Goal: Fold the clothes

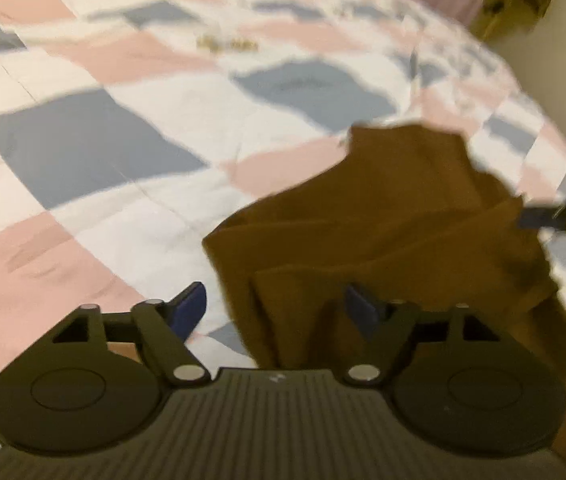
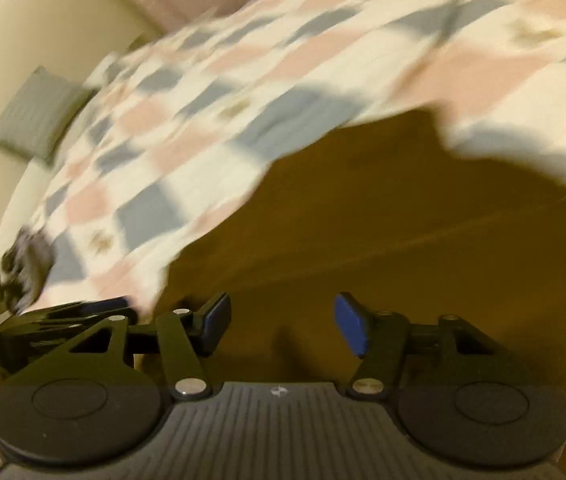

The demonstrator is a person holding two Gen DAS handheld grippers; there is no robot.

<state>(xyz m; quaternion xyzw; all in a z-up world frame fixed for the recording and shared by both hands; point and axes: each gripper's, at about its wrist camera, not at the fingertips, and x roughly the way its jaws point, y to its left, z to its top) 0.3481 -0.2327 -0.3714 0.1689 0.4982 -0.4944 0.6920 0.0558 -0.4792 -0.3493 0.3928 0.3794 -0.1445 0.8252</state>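
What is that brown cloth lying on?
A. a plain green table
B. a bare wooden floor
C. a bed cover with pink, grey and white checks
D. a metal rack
C: the brown cloth lies on a checked bed cover of pink, grey and white patches, which spreads around it in both views.

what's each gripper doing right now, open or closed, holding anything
Left gripper: open, holding nothing; the brown garment lies just ahead of it.
Right gripper: open, holding nothing, above the brown garment.
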